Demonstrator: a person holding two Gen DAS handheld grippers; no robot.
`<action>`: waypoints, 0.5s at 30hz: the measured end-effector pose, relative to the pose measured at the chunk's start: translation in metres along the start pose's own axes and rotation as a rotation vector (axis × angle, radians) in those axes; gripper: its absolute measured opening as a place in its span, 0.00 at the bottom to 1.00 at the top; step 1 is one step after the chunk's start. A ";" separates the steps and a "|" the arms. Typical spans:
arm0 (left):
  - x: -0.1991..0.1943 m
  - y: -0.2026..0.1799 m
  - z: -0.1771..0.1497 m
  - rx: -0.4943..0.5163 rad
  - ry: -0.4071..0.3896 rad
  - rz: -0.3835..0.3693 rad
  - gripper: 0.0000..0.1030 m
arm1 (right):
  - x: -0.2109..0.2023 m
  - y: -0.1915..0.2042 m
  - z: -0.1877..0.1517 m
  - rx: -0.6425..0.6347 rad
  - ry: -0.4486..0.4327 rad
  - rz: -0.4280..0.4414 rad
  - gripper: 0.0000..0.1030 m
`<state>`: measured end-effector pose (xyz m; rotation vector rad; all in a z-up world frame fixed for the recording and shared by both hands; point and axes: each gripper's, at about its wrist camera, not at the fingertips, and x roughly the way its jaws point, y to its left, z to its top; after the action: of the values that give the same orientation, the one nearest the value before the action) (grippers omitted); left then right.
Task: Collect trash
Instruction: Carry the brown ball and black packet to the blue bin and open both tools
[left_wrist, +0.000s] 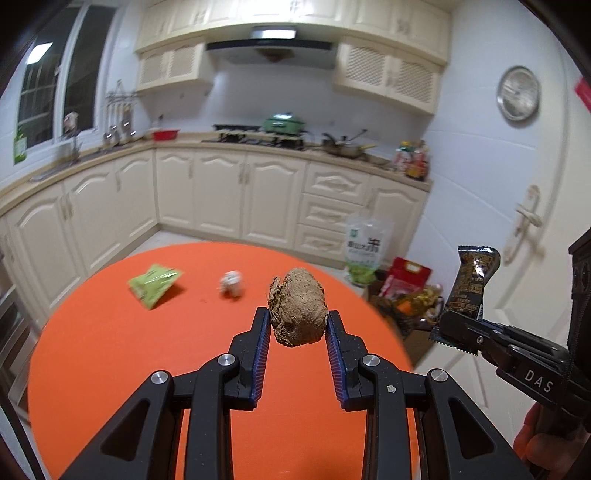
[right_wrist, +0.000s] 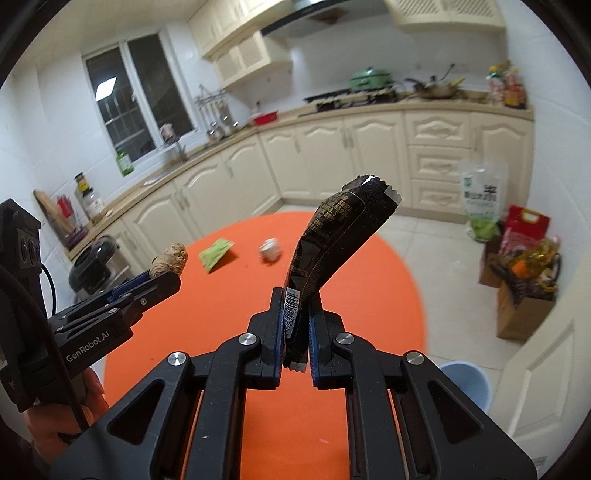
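Note:
My left gripper (left_wrist: 297, 321) is shut on a brown lump of ginger (left_wrist: 298, 306) and holds it above the round orange table (left_wrist: 110, 350). My right gripper (right_wrist: 295, 306) is shut on a black snack wrapper (right_wrist: 328, 243), which stands up from the jaws. The wrapper also shows in the left wrist view (left_wrist: 471, 280), right of the table. The ginger shows in the right wrist view (right_wrist: 170, 260) at the left. A green packet (left_wrist: 153, 284) and a crumpled white paper ball (left_wrist: 231, 283) lie on the far part of the table.
A light blue bin (right_wrist: 467, 382) stands on the floor right of the table. Cardboard boxes and bags (right_wrist: 524, 273) sit by the wall at the right. Cream kitchen cabinets (left_wrist: 221, 192) run along the back and left. A door (left_wrist: 528, 221) is at the right.

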<state>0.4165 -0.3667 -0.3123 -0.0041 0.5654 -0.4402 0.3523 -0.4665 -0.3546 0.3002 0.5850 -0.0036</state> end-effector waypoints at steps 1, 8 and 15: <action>-0.001 -0.006 0.000 0.010 -0.003 -0.009 0.25 | -0.008 -0.007 0.000 0.006 -0.010 -0.012 0.10; 0.002 -0.080 0.004 0.086 -0.004 -0.104 0.25 | -0.058 -0.060 -0.006 0.063 -0.067 -0.107 0.10; 0.040 -0.125 0.018 0.128 0.025 -0.183 0.25 | -0.085 -0.115 -0.015 0.127 -0.081 -0.184 0.10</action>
<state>0.4056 -0.4986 -0.3021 0.0723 0.5626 -0.6544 0.2628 -0.5789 -0.3519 0.3670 0.5313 -0.2299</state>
